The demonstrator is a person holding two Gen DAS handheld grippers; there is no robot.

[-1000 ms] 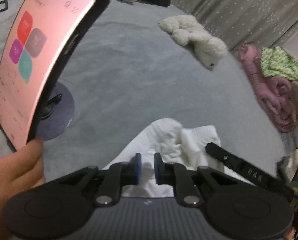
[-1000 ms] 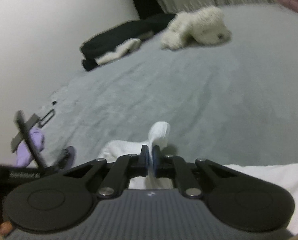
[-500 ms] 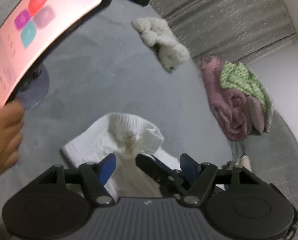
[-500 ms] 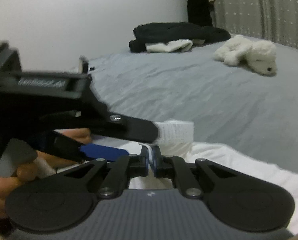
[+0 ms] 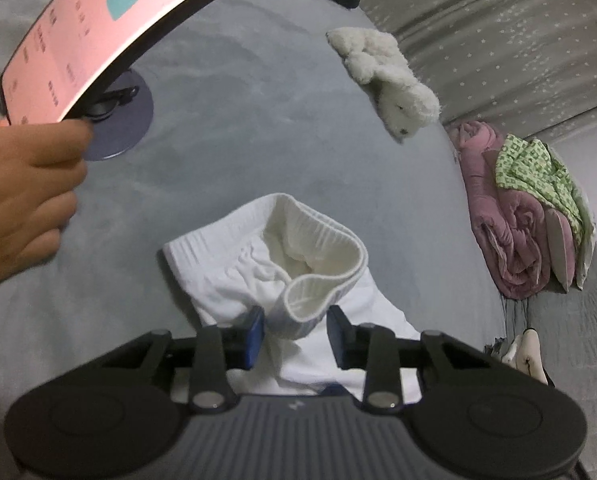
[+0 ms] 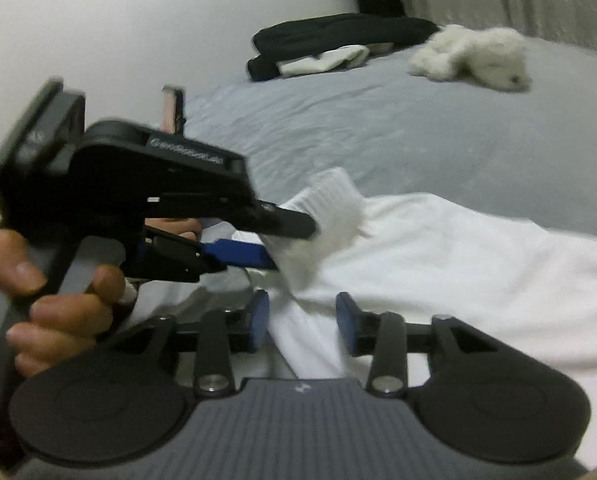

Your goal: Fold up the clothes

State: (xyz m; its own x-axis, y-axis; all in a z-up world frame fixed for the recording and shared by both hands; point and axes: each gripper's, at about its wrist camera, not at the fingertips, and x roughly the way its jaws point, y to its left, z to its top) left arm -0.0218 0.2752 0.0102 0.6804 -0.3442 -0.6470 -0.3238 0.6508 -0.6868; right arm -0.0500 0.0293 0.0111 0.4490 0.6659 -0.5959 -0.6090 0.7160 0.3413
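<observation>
A white garment (image 5: pixel 234 276) lies crumpled on the grey bed (image 5: pixel 258 120), its ribbed band (image 5: pixel 322 256) curled up toward me. My left gripper (image 5: pixel 296 334) is open, and a loop of that band sits between its blue pads without being pinched. In the right wrist view the left gripper (image 6: pixel 290 240) reaches in from the left, held by a hand (image 6: pixel 62 308), with its fingers straddling the raised ribbed band (image 6: pixel 334 200). My right gripper (image 6: pixel 303 322) is open just above a fold of the white garment (image 6: pixel 458 256).
A phone (image 5: pixel 78 40) on a round-based stand leans over the bed at the left, with a hand (image 5: pixel 22 184) beside it. A white plush toy (image 5: pixel 394 88) lies farther back. Pink and green blankets (image 5: pixel 510 216) are piled at the right. Dark clothes (image 6: pixel 338 40) lie by the wall.
My right gripper, shut on the white fabric before, has opened and let it go. My left gripper has narrowed from wide open, and now straddles the ribbed band.
</observation>
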